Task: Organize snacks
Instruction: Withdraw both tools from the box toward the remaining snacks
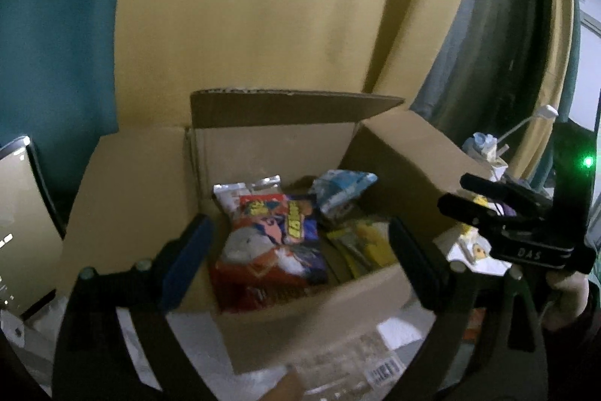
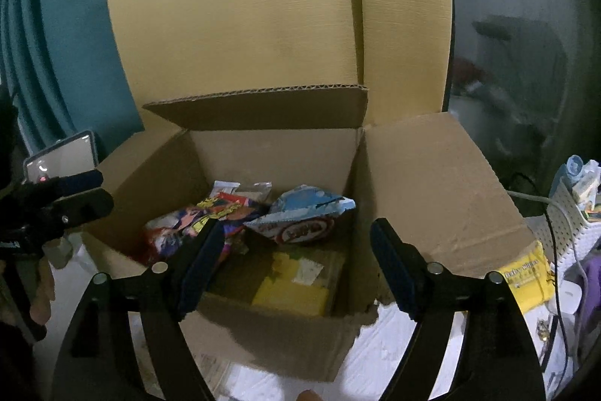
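Now both tongs, left [image 1: 300, 250] & right [image 2: 296, 265], wide, empty, over snack box [image 2: 285, 329].

Open brown cardboard box [image 2: 432, 183]: top unobstructed, flaps upright at back and sides | floor crowded: red-blue snack bag [image 1: 270, 243] left, light-blue packet [image 2: 304, 213] rear, flat yellow packet [image 2: 293, 288] right-front | white pegboard organiser [image 2: 563, 224] just right.
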Demonstrator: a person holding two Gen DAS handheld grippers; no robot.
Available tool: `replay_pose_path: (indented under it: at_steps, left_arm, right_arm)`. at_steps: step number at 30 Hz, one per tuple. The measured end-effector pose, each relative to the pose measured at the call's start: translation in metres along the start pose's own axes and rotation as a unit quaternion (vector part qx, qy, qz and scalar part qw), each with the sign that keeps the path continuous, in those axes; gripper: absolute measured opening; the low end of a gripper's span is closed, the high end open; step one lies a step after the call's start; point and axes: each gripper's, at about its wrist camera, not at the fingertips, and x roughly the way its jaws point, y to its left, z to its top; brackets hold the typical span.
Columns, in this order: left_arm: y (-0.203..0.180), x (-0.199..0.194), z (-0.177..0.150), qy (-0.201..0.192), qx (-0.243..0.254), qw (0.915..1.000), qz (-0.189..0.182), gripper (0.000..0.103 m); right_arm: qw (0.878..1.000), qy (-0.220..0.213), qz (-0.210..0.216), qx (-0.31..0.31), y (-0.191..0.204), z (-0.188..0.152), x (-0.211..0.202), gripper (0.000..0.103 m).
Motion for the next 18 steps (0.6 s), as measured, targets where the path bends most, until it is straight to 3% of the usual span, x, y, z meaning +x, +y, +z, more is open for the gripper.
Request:
replay_pose_path:
  at_steps: [18]
  left_arm:
    - [-0.053, -0.077, -0.037, -0.011, 0.015, 0.9997, -0.015, 0.095]
  right_arm:
    - [1.0, -0.026, -0.015, -0.003, 0.004, -0.029, -0.091, 0.082]
